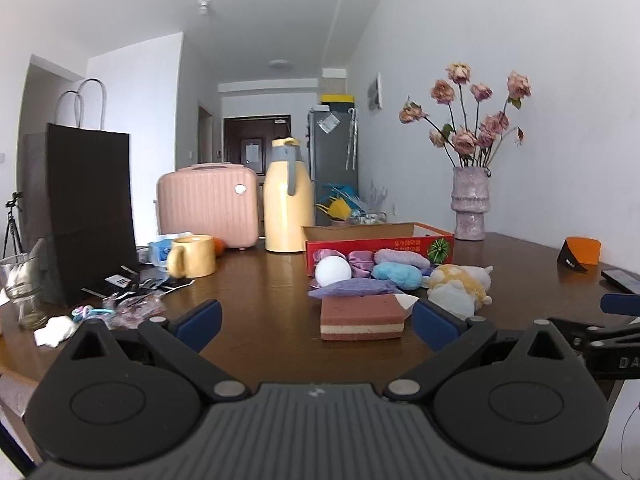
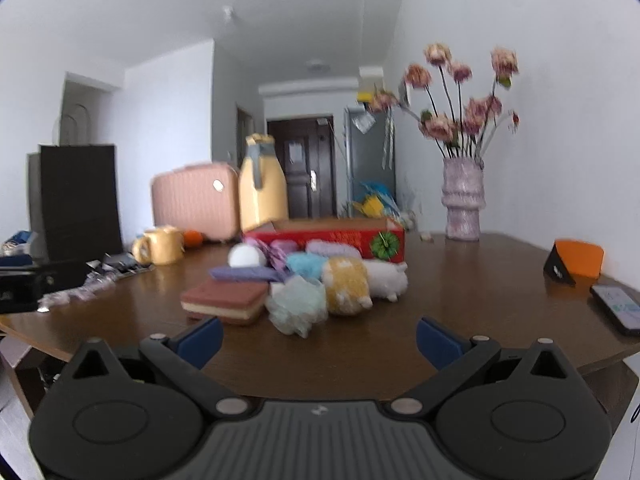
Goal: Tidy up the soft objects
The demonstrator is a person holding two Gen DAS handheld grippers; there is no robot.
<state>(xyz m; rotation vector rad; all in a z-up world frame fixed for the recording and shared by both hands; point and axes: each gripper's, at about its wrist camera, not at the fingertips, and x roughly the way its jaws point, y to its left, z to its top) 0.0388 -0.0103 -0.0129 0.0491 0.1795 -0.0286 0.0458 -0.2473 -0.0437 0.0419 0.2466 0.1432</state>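
Hidden or unclear: the right wrist view is motion-blurred, so fabric detail on the soft things is lost there; the red box's (image 1: 380, 246) inside is hidden behind its front wall; the items at the back of the pile are partly covered by those in front; a phone (image 2: 618, 306) at the counter's right edge is cut off.
Left claw (image 1: 316, 320): spread wide, holding nothing, low over the near edge of the counter (image 1: 260, 320), level, blue pads aimed at the pile.
Right claw (image 2: 319, 342): spread wide, empty, hovering just above the near edge, facing the pile; its black frame shows at the right border of the left wrist view.
Soft things: heaped mid-counter, right in front of the red box.
Sponge (image 1: 362, 318): flat block, brown layers with a cream band between, nearest the near edge.
Purple cloth (image 1: 354, 288): flat, fuzzy, behind the sponge.
White ball (image 1: 333, 271): smooth, round, against the box front.
Blue plush (image 1: 398, 274): fluffy oval, beside a lilac one (image 1: 402, 257).
Yellow-and-white plush toy (image 2: 346, 284): rounded, lying on its side.
Pale mesh puff (image 2: 296, 308): crinkled, touching the plush toy.
Far edge: ridged pink case (image 1: 208, 208), glossy yellow jug (image 1: 288, 200), yellow mug (image 1: 192, 256).
Far right corner: rough lilac vase (image 1: 471, 204) with dried roses.
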